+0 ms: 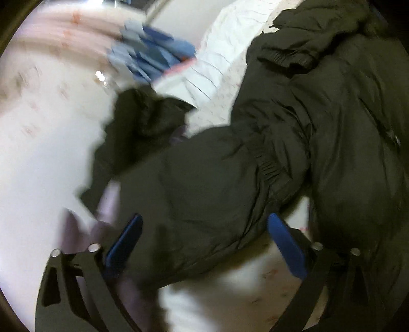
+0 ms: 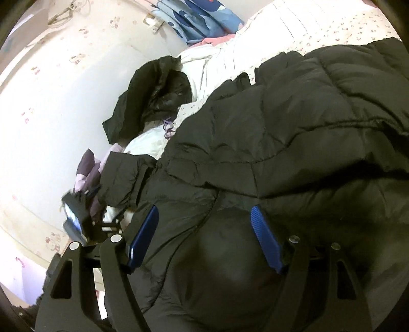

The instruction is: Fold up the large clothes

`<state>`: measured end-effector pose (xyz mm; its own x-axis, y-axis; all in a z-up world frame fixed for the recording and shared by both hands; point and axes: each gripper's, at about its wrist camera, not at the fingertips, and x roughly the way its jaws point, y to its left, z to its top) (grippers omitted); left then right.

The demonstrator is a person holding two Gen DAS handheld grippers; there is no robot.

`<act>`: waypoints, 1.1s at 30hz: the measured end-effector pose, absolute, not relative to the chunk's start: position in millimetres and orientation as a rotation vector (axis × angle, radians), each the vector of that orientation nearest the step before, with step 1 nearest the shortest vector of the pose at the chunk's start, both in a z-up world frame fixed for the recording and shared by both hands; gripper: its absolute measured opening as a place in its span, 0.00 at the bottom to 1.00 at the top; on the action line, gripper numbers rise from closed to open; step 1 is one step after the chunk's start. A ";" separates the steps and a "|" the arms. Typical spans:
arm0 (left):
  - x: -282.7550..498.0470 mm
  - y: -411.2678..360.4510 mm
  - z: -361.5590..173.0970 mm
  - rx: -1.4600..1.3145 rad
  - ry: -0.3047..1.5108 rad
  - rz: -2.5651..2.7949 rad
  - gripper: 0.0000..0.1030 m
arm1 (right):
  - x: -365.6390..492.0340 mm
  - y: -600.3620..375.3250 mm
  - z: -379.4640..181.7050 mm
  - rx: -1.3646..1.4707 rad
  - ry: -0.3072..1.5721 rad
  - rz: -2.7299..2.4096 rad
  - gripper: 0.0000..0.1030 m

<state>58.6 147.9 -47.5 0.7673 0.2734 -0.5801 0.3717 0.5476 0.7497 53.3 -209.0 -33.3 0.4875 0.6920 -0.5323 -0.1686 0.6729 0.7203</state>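
White bedding with tiny pink prints covers the bed, and a big black puffy coat lies spread across it. Past the coat sits a smaller dark garment, and beyond that a blue patterned cloth. Low over the coat, the left gripper has wide jaws with a puffy sleeve between them. Near the coat's middle, the right gripper hangs with wide jaws, squeezing nothing.

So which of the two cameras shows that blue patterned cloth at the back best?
The right wrist view: the blue patterned cloth is sharp there, its pattern clear, though cut by the frame's top. The left wrist view shows it only as a motion-blurred smear.
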 end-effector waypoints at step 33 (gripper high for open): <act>92.6 77.3 199.1 -0.142 0.521 -0.649 0.08 | 54.8 -292.1 -33.7 0.781 0.808 0.338 0.85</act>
